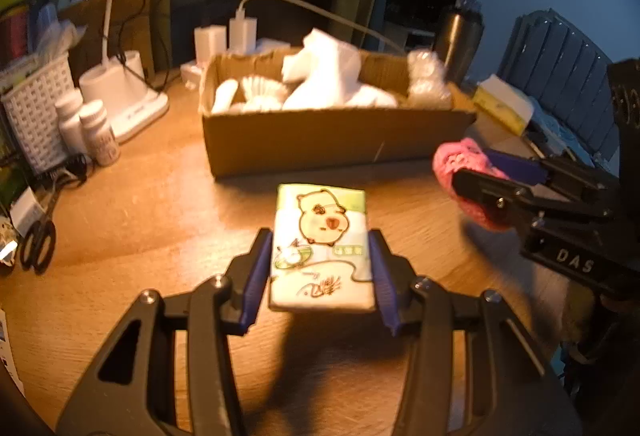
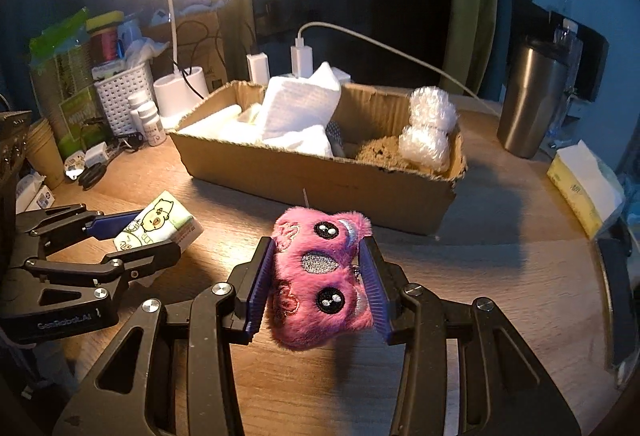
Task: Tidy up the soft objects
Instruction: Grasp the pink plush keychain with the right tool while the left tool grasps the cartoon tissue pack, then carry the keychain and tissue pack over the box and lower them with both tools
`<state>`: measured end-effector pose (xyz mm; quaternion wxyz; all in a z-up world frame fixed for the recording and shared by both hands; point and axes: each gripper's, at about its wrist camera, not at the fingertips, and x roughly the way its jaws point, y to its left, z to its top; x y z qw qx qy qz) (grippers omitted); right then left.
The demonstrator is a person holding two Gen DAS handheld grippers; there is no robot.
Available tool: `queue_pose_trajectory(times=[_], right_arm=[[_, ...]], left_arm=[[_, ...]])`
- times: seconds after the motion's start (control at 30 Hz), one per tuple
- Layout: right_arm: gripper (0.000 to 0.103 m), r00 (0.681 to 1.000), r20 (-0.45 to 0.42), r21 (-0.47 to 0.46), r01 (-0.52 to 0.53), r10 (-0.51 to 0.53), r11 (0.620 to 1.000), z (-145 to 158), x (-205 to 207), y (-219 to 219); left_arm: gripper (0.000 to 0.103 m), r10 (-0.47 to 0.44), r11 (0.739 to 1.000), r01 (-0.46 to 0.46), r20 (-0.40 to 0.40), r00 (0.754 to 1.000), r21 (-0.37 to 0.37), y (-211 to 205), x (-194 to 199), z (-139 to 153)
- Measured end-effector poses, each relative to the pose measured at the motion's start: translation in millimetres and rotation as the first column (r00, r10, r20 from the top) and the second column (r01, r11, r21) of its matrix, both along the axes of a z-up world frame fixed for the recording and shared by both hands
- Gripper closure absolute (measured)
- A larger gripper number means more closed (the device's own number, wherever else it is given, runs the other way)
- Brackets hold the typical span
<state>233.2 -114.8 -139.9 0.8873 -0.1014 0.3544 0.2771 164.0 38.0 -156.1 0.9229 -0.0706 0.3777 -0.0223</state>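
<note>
Left wrist view: left gripper pinches the tissue pack — blue pads flat on its two long sides, long axis running straight out along the fingers. Pack looks lifted off the wooden table, shadow under it. The cardboard box sits dead ahead beyond the pack's far end, already holding white soft items. Right gripper shows at the right edge, clamped on the pink plush.

Right wrist view: right gripper squeezes the pink plush from both sides, face up, eyes stacked along the finger axis; it hangs above the table. Box lies straight ahead, near wall just past the plush — open space shows between the white cloths and the fluffy white toy. Left gripper with the tissue pack sits off to the left, a bit farther from the box. Judgement: the right is nearer, a short forward carry over the wall.
</note>
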Motion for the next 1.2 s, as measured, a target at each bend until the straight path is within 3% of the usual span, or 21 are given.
queue_pose_trajectory(times=[0.5,0.87,1.2], right_arm=[[0.058,0.989,0.150,0.035,0.000,-0.006,0.999,49,-32,-14],[0.058,0.958,0.287,0.081,0.004,-0.027,0.997,96,-43,-23],[0.058,0.935,0.355,0.106,-0.009,-0.029,0.994,128,-39,-24]], left_arm=[[0.055,-0.038,0.999,0.040,0.220,0.975,-0.005,-15,-32,64],[0.055,-0.024,1.000,0.020,0.330,0.944,0.015,-14,-39,108],[0.055,-0.009,1.000,0.008,0.390,0.921,0.004,-8,-29,136]])
